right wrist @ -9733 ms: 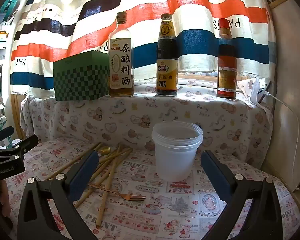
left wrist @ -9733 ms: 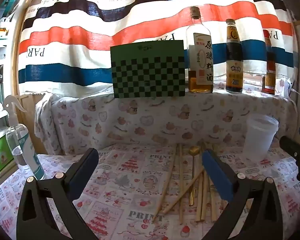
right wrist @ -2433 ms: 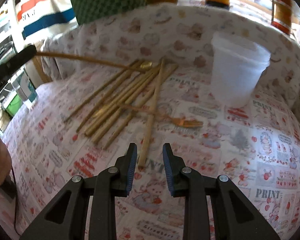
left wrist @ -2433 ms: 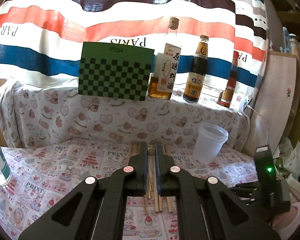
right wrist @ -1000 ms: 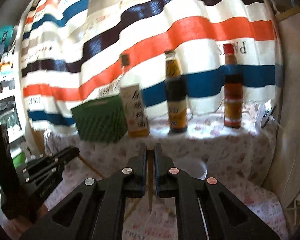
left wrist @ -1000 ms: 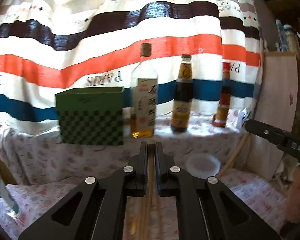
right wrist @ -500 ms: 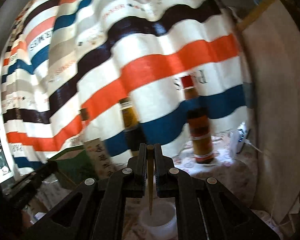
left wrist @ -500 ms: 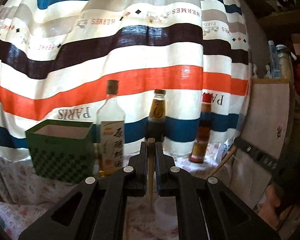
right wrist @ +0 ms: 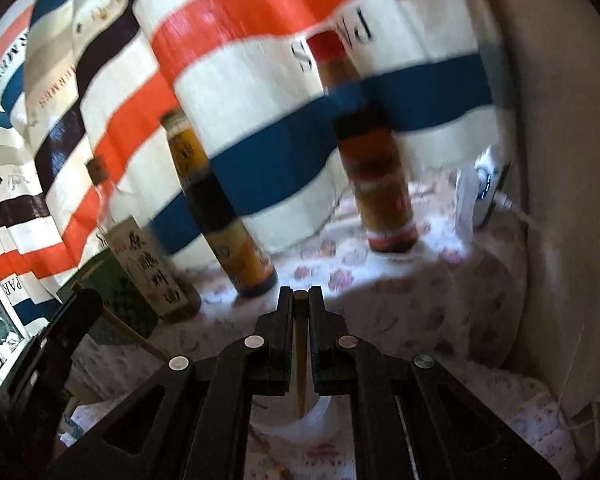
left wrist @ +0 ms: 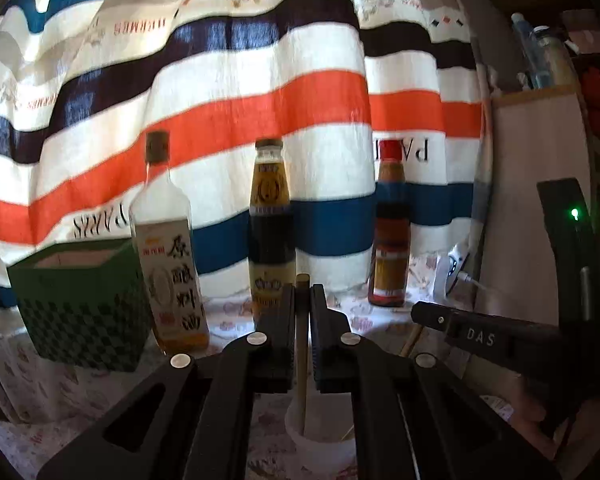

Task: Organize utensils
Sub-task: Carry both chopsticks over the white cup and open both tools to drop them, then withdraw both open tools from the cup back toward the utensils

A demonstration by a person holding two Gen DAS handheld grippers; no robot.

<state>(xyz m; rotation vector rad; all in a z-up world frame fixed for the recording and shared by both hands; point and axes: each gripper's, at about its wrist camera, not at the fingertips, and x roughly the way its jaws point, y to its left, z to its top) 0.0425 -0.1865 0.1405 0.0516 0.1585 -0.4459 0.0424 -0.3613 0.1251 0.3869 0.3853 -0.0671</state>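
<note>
Both round wooden chopsticks now hang over translucent cup.

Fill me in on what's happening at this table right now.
A person is sorting utensils with a handheld gripper in each hand. The left gripper is shut on a wooden chopstick whose lower end hangs in the white plastic cup. The right gripper is shut on a second chopstick, its tip over the same cup. Both sticks hang nearly upright, neither released yet. Three sauce bottles and a green checkered box stand on the ledge behind.
</note>
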